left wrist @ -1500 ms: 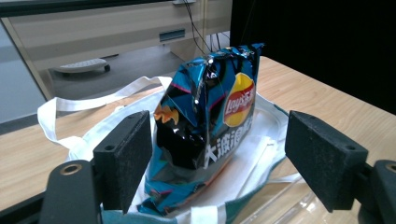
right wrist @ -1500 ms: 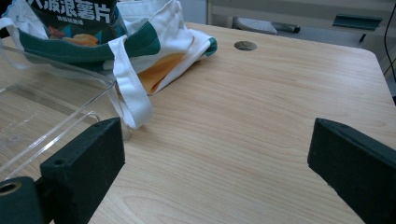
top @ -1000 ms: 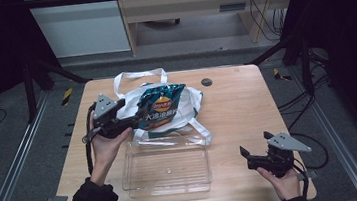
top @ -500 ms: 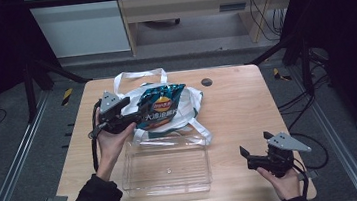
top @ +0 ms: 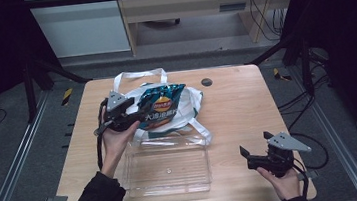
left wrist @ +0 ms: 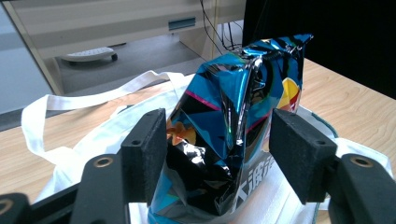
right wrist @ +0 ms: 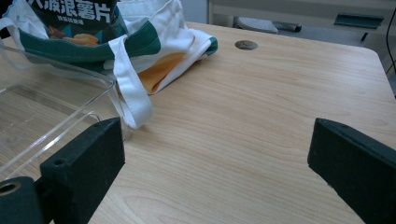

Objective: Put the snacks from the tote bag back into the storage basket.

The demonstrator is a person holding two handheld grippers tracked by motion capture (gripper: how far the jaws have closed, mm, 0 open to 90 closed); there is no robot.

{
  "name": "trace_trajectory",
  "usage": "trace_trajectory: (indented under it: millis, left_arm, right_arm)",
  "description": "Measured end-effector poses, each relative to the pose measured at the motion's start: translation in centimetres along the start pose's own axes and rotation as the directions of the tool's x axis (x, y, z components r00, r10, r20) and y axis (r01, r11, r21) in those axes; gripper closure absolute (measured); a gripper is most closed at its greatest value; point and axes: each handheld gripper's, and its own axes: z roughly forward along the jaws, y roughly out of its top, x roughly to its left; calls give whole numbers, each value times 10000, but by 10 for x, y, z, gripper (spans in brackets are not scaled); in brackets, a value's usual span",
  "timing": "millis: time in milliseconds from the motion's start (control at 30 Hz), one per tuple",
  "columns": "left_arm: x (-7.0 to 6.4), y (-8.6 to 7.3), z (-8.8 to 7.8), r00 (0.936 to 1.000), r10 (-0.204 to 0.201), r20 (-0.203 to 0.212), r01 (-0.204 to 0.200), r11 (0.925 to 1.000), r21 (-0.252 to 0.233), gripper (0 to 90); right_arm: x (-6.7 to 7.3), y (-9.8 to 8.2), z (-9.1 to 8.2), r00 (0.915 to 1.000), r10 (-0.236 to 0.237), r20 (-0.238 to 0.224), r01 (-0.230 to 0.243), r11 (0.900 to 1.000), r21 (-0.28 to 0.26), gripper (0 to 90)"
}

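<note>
A light wooden tabletop [top: 247, 103] with rounded corners stands on grey carpeted floor [top: 17, 162]. Metal rails [top: 10, 173] run along the floor at both sides. Behind it a pale wooden desk [top: 181, 2] stands against the wall beside a white cabinet [top: 78, 25], with cables [top: 260, 16] hanging at its right. Black curtains [top: 351, 37] darken both sides

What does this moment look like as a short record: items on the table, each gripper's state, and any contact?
table: light wooden tabletop
bag: white cloth tote bag with green trim, lying flat
snack: blue foil crisp packet, on the tote
container: clear plastic rectangular tray, in front of the tote
left gripper: jaws astride the packet, not clamped
right gripper: open, holds nothing, at the table's near right
</note>
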Motion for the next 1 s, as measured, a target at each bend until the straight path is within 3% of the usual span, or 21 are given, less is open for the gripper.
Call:
trace_trajectory:
  millis: [433, 633, 767, 1000]
  left_arm:
    - [-4, -5, 11, 10000, 44, 82, -45, 9999, 92, 542]
    - [-4, -5, 13, 9996, -199, 187, 196, 9996, 182, 758]
    - [-2, -5, 12, 9994, -220, 282, 213, 9994, 260, 846]
    - [-5, -5, 10, 9988, -160, 463, 150, 9996, 228, 896]
  right_arm:
    - [0, 0, 0, 10000, -5, -12, 5, 10000, 7, 42]
    - [0, 0, 0, 10000, -3, -45, 3, 10000, 5, 42]
    - [0, 0, 0, 10000, -22, -39, 22, 10000, 7, 42]
    - [1, 0, 0, 10000, -36, -34, 36, 10000, 12, 42]
